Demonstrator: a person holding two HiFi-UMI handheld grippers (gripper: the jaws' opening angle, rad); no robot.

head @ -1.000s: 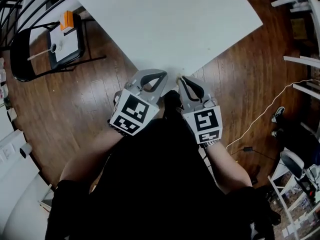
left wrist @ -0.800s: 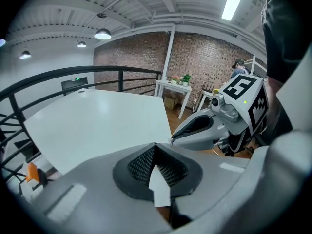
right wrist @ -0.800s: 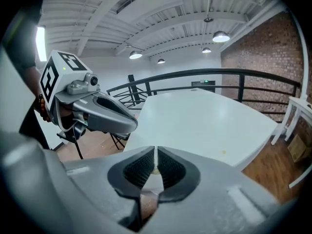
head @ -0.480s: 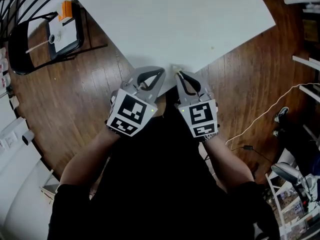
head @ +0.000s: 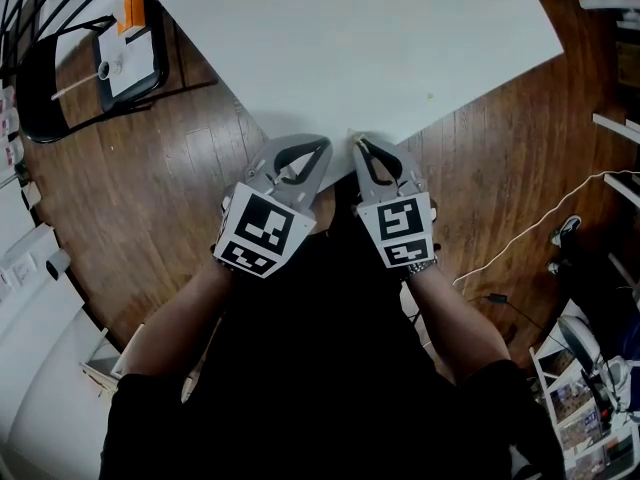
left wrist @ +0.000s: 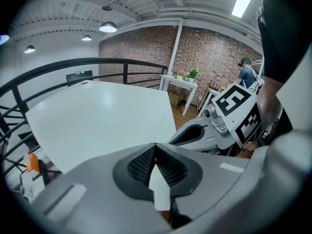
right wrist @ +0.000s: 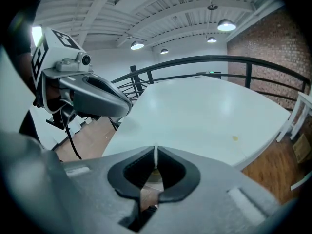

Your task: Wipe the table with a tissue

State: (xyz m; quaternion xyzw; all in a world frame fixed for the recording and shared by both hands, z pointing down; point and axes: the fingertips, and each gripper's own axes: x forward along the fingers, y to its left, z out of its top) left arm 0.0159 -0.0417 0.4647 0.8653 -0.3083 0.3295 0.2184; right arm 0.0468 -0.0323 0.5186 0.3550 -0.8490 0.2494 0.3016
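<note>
The white table fills the top of the head view; its near corner lies just under both grippers. A small yellowish spot marks it near the right edge and shows in the right gripper view as spot. My left gripper and right gripper hang side by side at that corner, tips toward the table. Both are shut: left gripper and right gripper each have their jaws meeting at the tips. A white sliver shows behind each pair of tips; I cannot tell paper from table. No tissue is plainly visible.
A black chair stands on the wood floor at the left, carrying a white board and an orange box. A black railing runs beyond the table. A white cable and white furniture lie to the right.
Both grippers have stayed shut and close together, edging slightly toward the table's corner. The head view has shifted, so more of the table shows.
</note>
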